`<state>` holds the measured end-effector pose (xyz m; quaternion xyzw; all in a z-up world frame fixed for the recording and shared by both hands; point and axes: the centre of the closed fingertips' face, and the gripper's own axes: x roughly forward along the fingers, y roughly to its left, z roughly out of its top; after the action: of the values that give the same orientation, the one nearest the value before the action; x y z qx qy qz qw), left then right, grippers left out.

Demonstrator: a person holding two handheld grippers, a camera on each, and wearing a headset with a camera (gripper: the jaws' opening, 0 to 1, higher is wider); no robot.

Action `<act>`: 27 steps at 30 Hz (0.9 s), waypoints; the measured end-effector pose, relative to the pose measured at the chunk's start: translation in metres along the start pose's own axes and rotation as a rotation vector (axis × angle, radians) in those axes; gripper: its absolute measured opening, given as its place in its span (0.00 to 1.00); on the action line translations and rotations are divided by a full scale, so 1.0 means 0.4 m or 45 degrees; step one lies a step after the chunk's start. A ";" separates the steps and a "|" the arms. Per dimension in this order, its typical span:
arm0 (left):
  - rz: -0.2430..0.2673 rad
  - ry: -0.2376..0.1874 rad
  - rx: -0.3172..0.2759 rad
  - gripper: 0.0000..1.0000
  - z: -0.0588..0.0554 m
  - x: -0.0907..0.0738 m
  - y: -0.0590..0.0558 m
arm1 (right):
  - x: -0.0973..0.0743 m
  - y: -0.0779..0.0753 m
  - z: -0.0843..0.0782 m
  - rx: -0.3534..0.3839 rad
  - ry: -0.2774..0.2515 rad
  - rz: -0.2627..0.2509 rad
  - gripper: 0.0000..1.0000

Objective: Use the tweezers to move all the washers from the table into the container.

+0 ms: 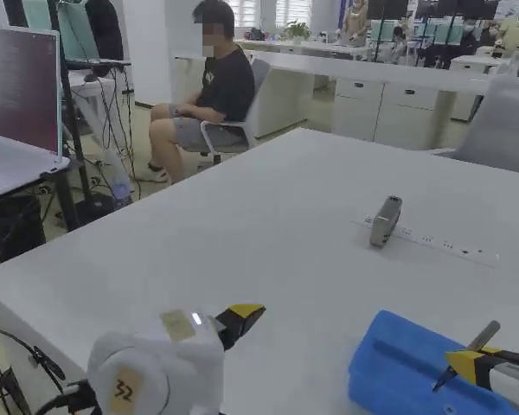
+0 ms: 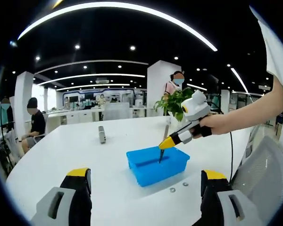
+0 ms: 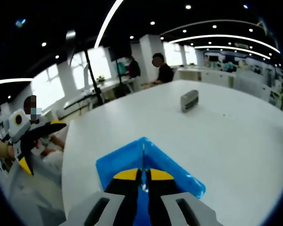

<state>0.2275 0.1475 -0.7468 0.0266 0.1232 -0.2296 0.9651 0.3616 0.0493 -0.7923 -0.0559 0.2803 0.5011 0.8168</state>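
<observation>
White table (image 1: 268,216) takes up most of the head view. Blue container (image 2: 158,165) sits on it, open top; cannot tell what's inside. Grey device (image 1: 385,220) stands further back on the table, well apart from the container, next to a power strip (image 1: 445,245). A person (image 1: 209,91) sits on a chair beyond the table's far edge.

Left gripper (image 2: 145,173): released, the 2 jaws spread wide, nothing between them, hovering over the table on the near side of the container.

Right gripper (image 3: 144,175): clenched on the tweezers (image 3: 143,155), held in a hand (image 2: 216,125), above the container. In the left gripper view the tweezers point down into the container; can't tell if the tips touch the bottom or hold anything.

2 washers (image 2: 172,189) lie flat on the table just beside the container's near wall, side by side, not touching each other.
</observation>
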 end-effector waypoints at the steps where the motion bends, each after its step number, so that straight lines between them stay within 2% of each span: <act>1: -0.007 0.065 0.024 0.99 -0.021 0.000 -0.002 | 0.001 0.007 -0.004 -0.005 0.007 -0.010 0.03; 2: 0.001 0.090 0.042 0.99 -0.029 0.002 -0.001 | 0.003 0.010 -0.013 -0.004 0.027 -0.023 0.03; 4: -0.001 0.068 0.043 0.99 -0.022 0.004 -0.004 | 0.006 0.016 -0.020 0.000 0.040 -0.048 0.03; 6: -0.014 0.023 0.017 0.99 -0.007 0.001 -0.004 | 0.013 0.014 -0.017 0.017 0.030 -0.065 0.03; 8: -0.016 0.025 0.000 0.99 -0.009 0.003 -0.002 | 0.018 0.022 -0.016 0.010 0.031 -0.081 0.03; 10: -0.014 0.039 -0.007 0.99 -0.015 0.005 -0.002 | 0.023 0.013 -0.026 -0.014 0.070 -0.115 0.03; 13: -0.012 0.049 -0.008 0.99 -0.018 0.004 -0.002 | 0.026 0.011 -0.025 0.031 0.053 -0.123 0.03; 18: -0.014 0.061 -0.023 0.99 -0.025 0.006 0.001 | 0.027 0.017 -0.017 0.029 0.039 -0.139 0.04; 22: -0.020 0.057 -0.024 0.99 -0.025 0.007 0.000 | 0.009 0.025 0.003 0.041 0.003 -0.152 0.04; 27: -0.025 0.045 -0.038 0.99 -0.022 0.006 0.000 | -0.031 0.062 0.028 0.027 -0.035 -0.142 0.03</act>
<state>0.2276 0.1474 -0.7559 0.0151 0.1438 -0.2366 0.9608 0.3408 0.0560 -0.7719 -0.0557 0.2707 0.4525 0.8479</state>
